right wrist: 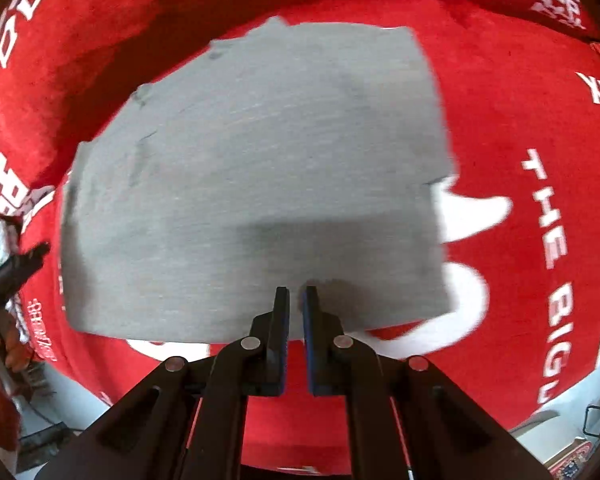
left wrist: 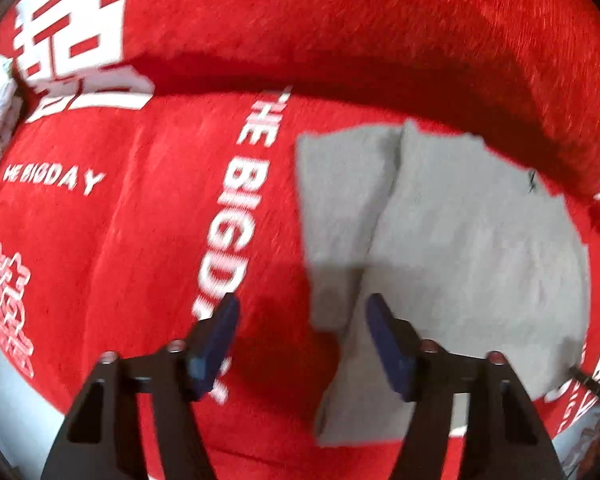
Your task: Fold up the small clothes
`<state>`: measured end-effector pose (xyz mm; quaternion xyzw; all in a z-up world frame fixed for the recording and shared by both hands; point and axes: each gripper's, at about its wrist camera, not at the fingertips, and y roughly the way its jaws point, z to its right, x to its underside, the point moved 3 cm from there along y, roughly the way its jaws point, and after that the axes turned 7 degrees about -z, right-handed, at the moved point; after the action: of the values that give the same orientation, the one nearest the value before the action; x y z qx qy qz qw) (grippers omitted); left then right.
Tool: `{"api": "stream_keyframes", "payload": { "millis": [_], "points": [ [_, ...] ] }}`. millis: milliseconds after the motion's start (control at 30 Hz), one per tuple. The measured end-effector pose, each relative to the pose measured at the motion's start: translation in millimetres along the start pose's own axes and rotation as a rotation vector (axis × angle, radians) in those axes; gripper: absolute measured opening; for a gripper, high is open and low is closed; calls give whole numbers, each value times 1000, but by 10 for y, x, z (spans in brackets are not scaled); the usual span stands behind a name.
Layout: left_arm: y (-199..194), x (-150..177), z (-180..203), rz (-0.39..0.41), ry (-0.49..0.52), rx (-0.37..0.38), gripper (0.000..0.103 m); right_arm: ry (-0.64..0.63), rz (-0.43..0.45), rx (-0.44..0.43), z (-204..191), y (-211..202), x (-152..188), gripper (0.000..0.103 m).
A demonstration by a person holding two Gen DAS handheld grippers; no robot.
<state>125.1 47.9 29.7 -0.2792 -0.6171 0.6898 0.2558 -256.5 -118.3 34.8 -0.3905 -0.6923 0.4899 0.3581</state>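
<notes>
Left wrist view: left gripper [left wrist: 302, 306] held jaws apart over red blanket [left wrist: 140, 240], nothing between pads. Grey garment [left wrist: 460, 240] laid flat, partly folded, just right of gap; near edge missed if jaws closed here, or only blanket pile caught.

Right wrist view: right gripper [right wrist: 298, 294] jaws drawn together at garment's [right wrist: 260, 160] near edge; cloth between pads cannot be told. Risk: thin pinch slipped, top layer dragged, fold skewed. Motion blur present; alignment judged uncertain.
</notes>
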Motion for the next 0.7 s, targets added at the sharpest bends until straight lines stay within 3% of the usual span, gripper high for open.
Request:
{"api": "stream_keyframes", "payload": {
  "millis": [100,233,333,700],
  "points": [
    [58,-193,152,38,31,7,65,-15,-1,-28,-163,17,51,7],
    [328,-352,215,10,36,-44,65,-32,-13,-46,-352,87,93,8],
    [471,-350,125,-20,14,-40,65,-36,-20,-52,-386,86,141,7],
    [284,-173,-62,-55,-2,-22,65,-22,-64,-116,-779,276,90,8]
  ]
}}
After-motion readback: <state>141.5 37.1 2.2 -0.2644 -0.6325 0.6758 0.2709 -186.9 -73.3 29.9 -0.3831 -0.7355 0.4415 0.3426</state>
